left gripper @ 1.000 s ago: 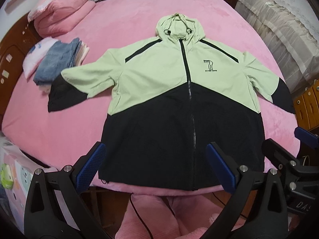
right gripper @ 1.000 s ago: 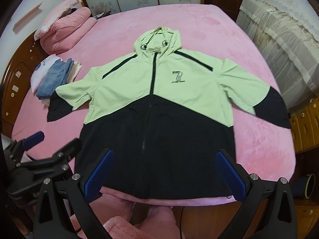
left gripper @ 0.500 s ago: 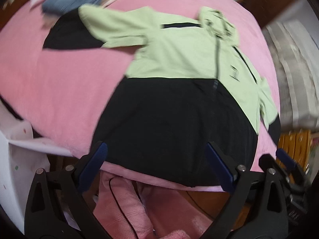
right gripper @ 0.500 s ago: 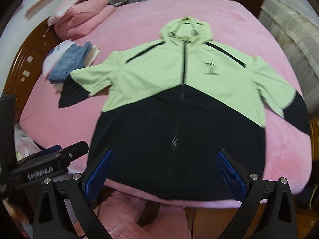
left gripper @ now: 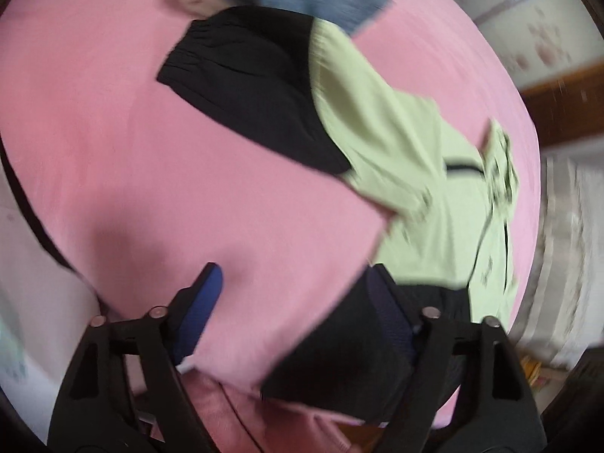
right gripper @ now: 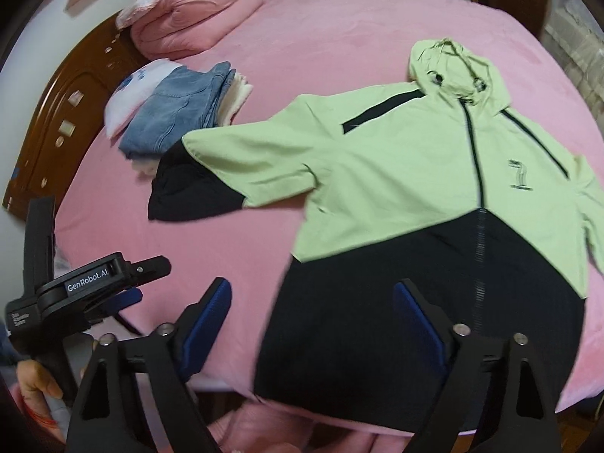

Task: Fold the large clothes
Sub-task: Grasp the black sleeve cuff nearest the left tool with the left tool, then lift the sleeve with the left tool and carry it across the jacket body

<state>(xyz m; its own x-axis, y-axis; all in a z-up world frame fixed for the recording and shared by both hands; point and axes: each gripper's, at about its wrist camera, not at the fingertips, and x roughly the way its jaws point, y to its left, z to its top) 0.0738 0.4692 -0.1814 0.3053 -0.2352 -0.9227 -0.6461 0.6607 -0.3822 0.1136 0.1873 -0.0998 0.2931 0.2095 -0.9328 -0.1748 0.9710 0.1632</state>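
Note:
A light-green and black hooded jacket (right gripper: 407,173) lies flat, zip up, on the pink bed (right gripper: 321,37). Its left sleeve with the black cuff (right gripper: 188,192) points at a stack of folded clothes. My right gripper (right gripper: 313,317) hovers over the jacket's lower left hem corner, its jaws closing with no pad pressing on cloth. The left wrist view is blurred: my left gripper (left gripper: 298,302) is over the bed beside the black hem (left gripper: 339,347), jaws closing, only pink cover and the hem's edge between them. The black cuff (left gripper: 245,87) lies ahead of it. The left gripper (right gripper: 94,287) also shows, held by a hand (right gripper: 37,389).
Folded jeans (right gripper: 177,109) on white clothes sit by the sleeve, near the wooden headboard (right gripper: 64,113). A rolled pink quilt (right gripper: 188,11) lies at the far corner. Lace-covered furniture (right gripper: 573,37) stands to the right. The bed's near edge (right gripper: 234,385) is under the grippers.
Both grippers have swung left and lower toward the jacket's left side. The left one has rolled, so its view now faces the black cuff. Both pairs of jaws stand narrower than before.

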